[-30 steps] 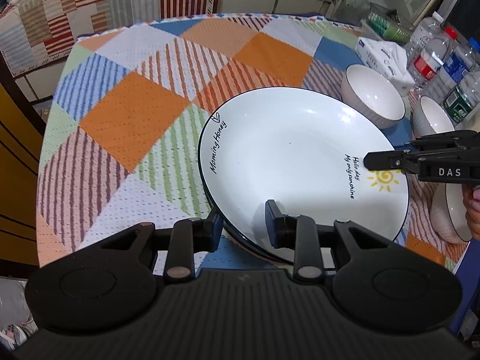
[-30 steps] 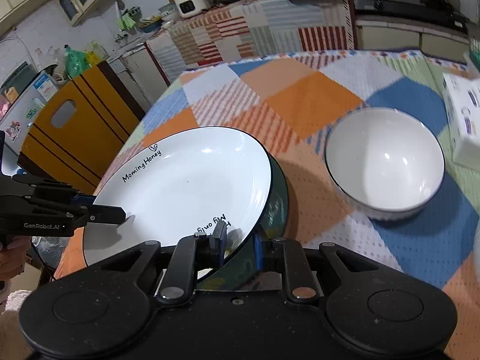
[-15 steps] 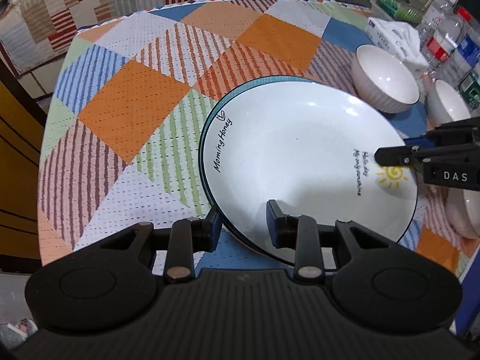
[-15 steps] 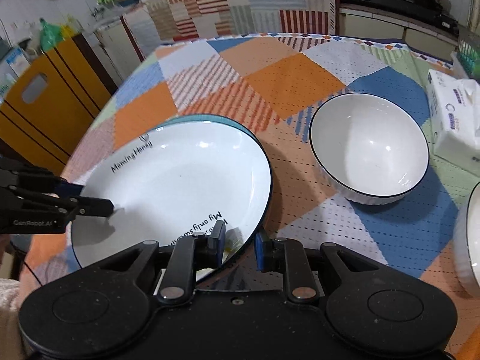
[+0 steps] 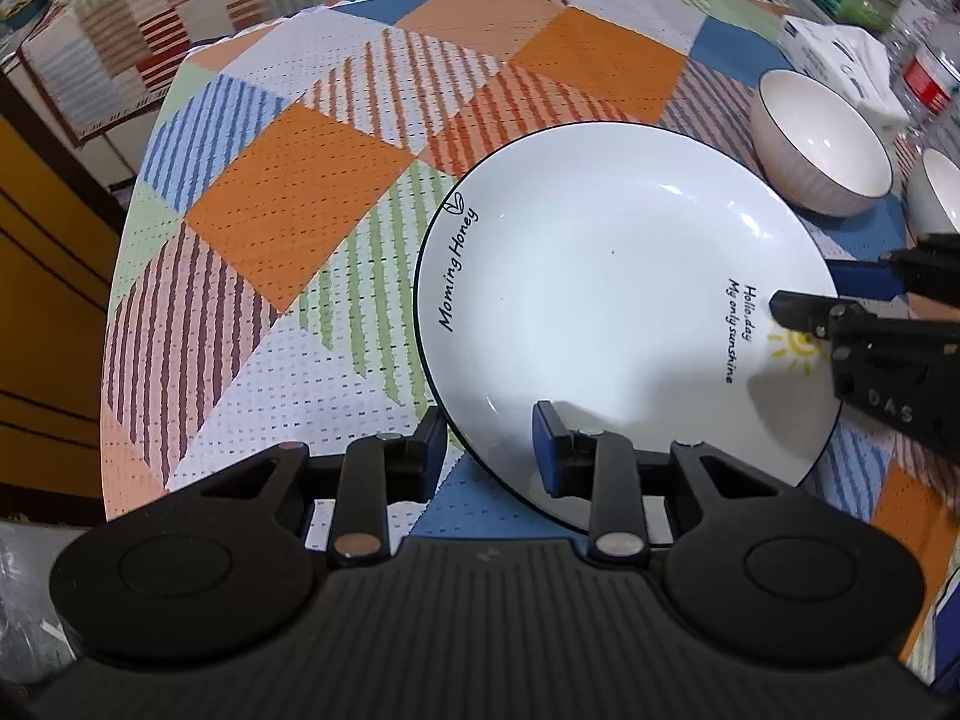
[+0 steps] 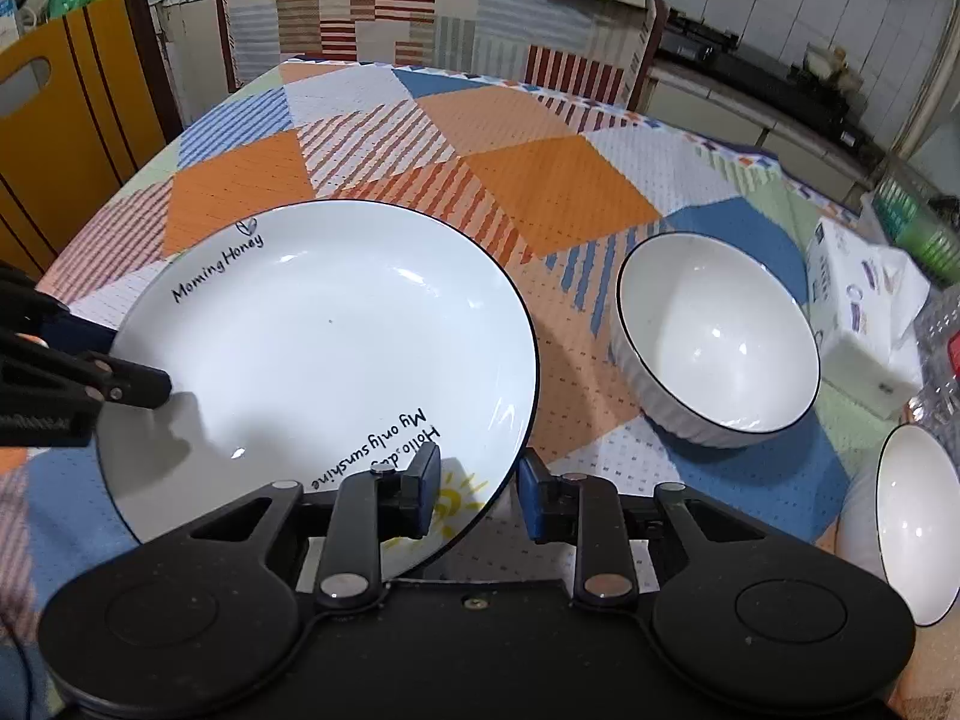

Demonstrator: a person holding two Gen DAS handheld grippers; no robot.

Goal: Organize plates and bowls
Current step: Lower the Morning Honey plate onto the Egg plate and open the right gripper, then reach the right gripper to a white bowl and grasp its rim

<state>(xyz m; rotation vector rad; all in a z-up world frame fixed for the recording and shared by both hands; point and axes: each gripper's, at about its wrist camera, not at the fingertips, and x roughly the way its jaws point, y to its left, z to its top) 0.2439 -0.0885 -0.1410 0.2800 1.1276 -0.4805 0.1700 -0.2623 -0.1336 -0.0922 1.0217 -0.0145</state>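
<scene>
Left wrist view shows the white plate [image 5: 612, 300] now flat on the surface [image 5: 288, 192], the teal plate beneath it a second ago gone from sight. Both the left gripper [image 5: 489, 444] and right gripper [image 6: 477, 495] have fingers spread astride its rim, apparently releasing; bowls [image 6: 717, 342] remain.

Home kitchen: patchwork-clothed tabletop [image 6: 540, 180], tiled wall [image 6: 840, 0], stove [image 6: 780, 84], cloth-covered counter [image 6: 420, 6] with appliances, tissue pack [image 6: 864, 324].
</scene>
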